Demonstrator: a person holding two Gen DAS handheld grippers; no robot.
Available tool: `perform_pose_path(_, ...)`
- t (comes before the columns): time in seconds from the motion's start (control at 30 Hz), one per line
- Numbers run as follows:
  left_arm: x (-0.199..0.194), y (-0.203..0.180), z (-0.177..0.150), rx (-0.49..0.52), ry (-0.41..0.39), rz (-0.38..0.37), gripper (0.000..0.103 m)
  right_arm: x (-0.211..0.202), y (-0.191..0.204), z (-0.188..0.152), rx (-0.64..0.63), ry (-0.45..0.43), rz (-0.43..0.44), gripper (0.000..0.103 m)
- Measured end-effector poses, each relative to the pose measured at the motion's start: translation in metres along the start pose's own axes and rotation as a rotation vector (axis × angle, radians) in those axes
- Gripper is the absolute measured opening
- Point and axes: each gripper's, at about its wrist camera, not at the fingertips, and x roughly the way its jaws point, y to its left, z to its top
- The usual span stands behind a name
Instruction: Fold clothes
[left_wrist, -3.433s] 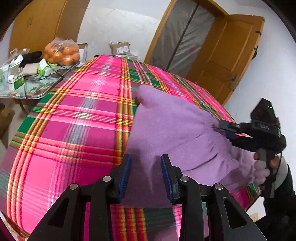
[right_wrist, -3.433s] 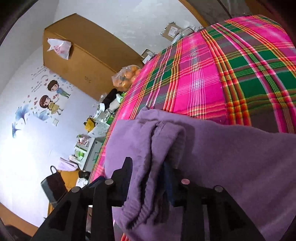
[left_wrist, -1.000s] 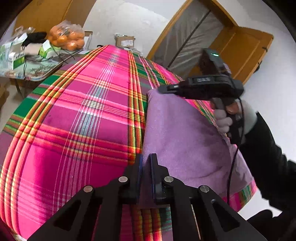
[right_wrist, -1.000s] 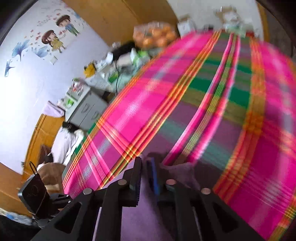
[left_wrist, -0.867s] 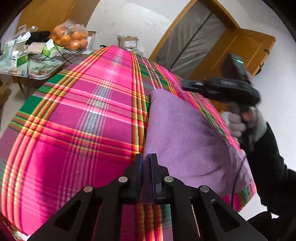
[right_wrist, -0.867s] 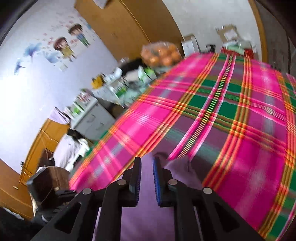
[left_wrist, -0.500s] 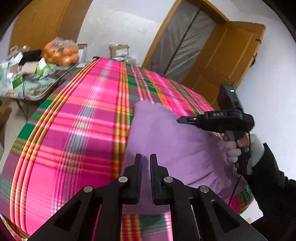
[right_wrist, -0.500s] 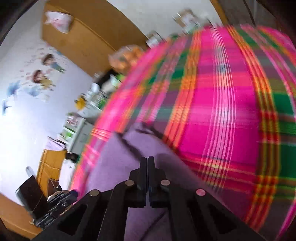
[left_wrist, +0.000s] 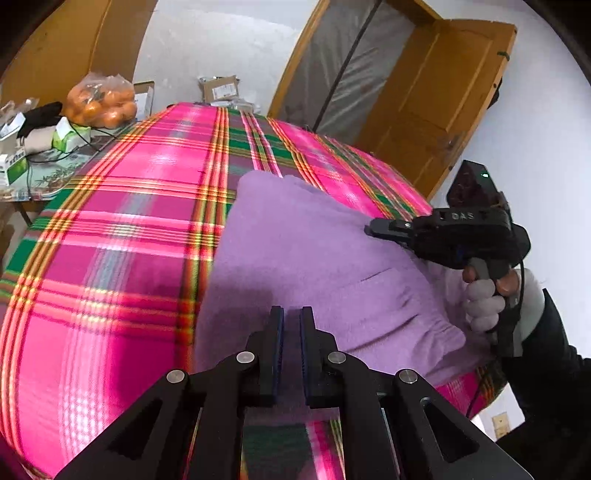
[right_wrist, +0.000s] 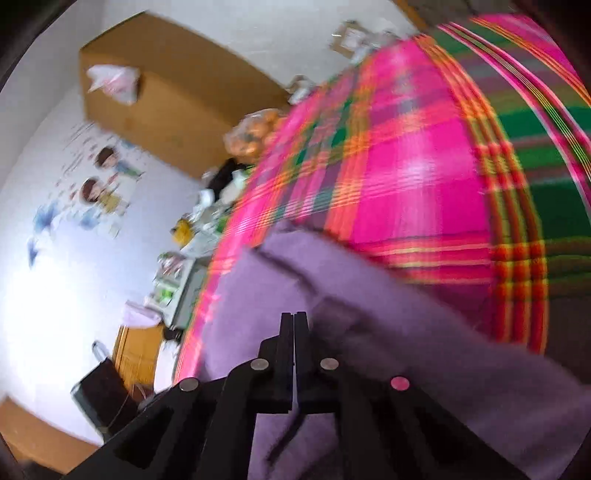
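Note:
A purple knit sweater (left_wrist: 314, 251) lies folded into a long shape on the pink plaid bed sheet (left_wrist: 129, 229). My left gripper (left_wrist: 290, 317) hovers over the sweater's near end, its jaws almost together, and I see no cloth pinched between them. In the left wrist view my right gripper (left_wrist: 369, 229), held by a gloved hand (left_wrist: 484, 302), points its shut tips at the sweater's right side. The right wrist view is blurred: the right gripper (right_wrist: 293, 317) is shut just above the sweater (right_wrist: 406, 350), which lies on the sheet (right_wrist: 424, 166).
A side table at the left carries a bag of oranges (left_wrist: 101, 101) and small boxes. A cardboard box (left_wrist: 219, 88) sits past the bed's far end, beside an open wooden door (left_wrist: 443, 110). A wooden wardrobe (right_wrist: 166, 103) stands against the wall.
The left gripper went from open to shut and drew back from the sweater's near edge. The right gripper let go of the sleeve, swung from the far end back to the right side, now shut.

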Motion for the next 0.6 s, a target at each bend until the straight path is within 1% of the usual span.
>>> perform_pose_path(0.13, -0.008, 0.003, -0.011, -0.003, 0.004, -0.001, 0.009, -0.009, 0.02, -0.023, -0.109, 0.025, 0.027, 0.001)
perform_pose_path(0.2, -0.008, 0.002, -0.014, -0.006, 0.003, -0.005, 0.009, -0.011, 0.023, -0.032, -0.139, 0.037, 0.016, 0.002)
perform_pose_path(0.33, -0.006, -0.015, -0.01, 0.04, -0.001, -0.043, 0.009, -0.014, 0.028, -0.049, -0.185, 0.055, -0.016, 0.002)
perform_pose_path(0.47, 0.009, -0.036, -0.016, 0.116, 0.05, -0.092, 0.009, -0.017, 0.032, -0.066, -0.231, 0.073, -0.048, 0.0)
perform_pose_path(0.5, 0.013, -0.04, -0.019, 0.131, 0.058, -0.091, 0.009, -0.018, 0.033, -0.07, -0.242, 0.077, -0.056, 0.0)
perform_pose_path(0.53, 0.012, -0.042, -0.02, 0.145, 0.046, -0.087, 0.009, -0.019, 0.034, -0.075, -0.254, 0.082, -0.064, 0.0)
perform_pose_path(0.6, 0.01, -0.044, -0.02, 0.148, 0.048, -0.099, 0.009, -0.022, 0.037, -0.077, -0.26, 0.078, -0.068, 0.0)
